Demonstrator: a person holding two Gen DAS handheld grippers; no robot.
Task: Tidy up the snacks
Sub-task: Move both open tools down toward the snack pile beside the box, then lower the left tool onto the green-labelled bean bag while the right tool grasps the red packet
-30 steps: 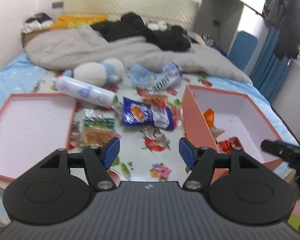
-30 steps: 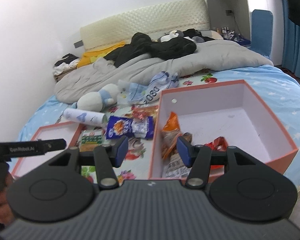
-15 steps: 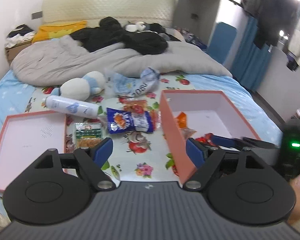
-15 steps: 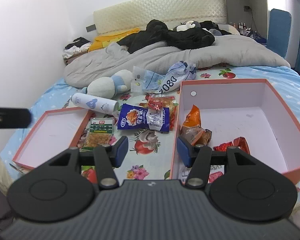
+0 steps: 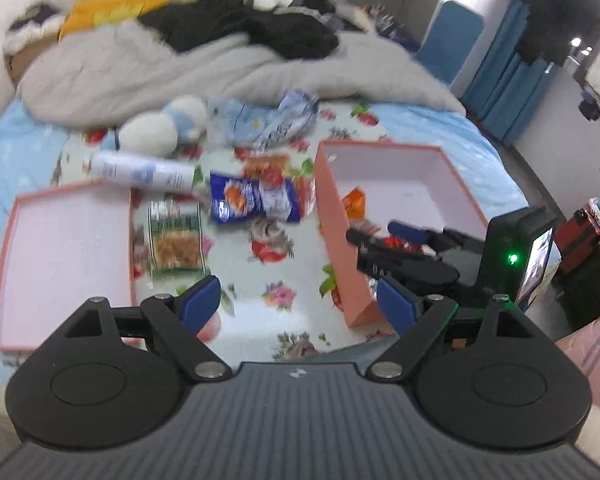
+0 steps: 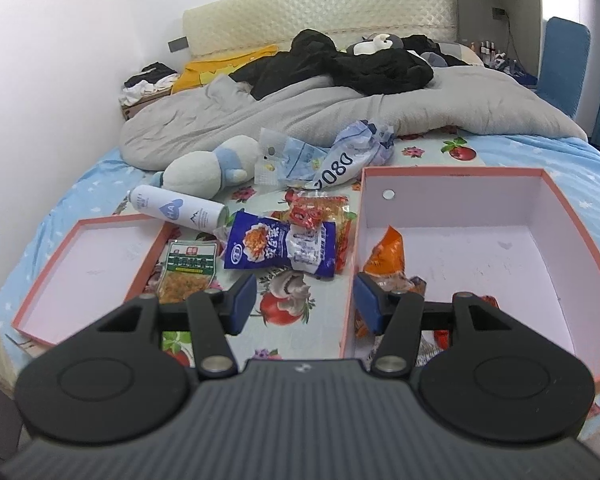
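I see the snacks scattered on the flower-printed sheet [image 6: 300, 344]: a blue crinkled plastic packet with an orange picture [image 6: 280, 248] lies flat just left of the deep salmon-pink cardboard box [image 6: 572, 216], overlapping a clear red-and-orange wrapped packet [image 6: 320, 210] behind it. A green-topped clear packet of yellowish strips [image 6: 188, 272] lies beside the shallow salmon-pink box lid [image 6: 92, 264]. Inside the box, an orange foil packet [image 6: 384, 256] leans at the left wall, with red wrappers near the front, partly hidden by my right tool. A white cylindrical spray can with a blue heart [image 6: 176, 210] lies on its side behind the lid.

There is bare sheet between lid and box, in front of the blue packet; the box's tall left wall stands at its right edge. A white-and-blue plush toy [image 6: 212, 164] and the rumpled grey duvet [image 6: 300, 108] close off the back.

My left gripper [image 5: 300, 304] has its fingers wide apart with nothing between them; they have just been opening. My right gripper [image 6: 304, 300] has its fingers partly apart, empty, straddling the box's left wall in view. Compared with a second ago, the left view looks down from higher, and the right gripper reaches further over the box's front.
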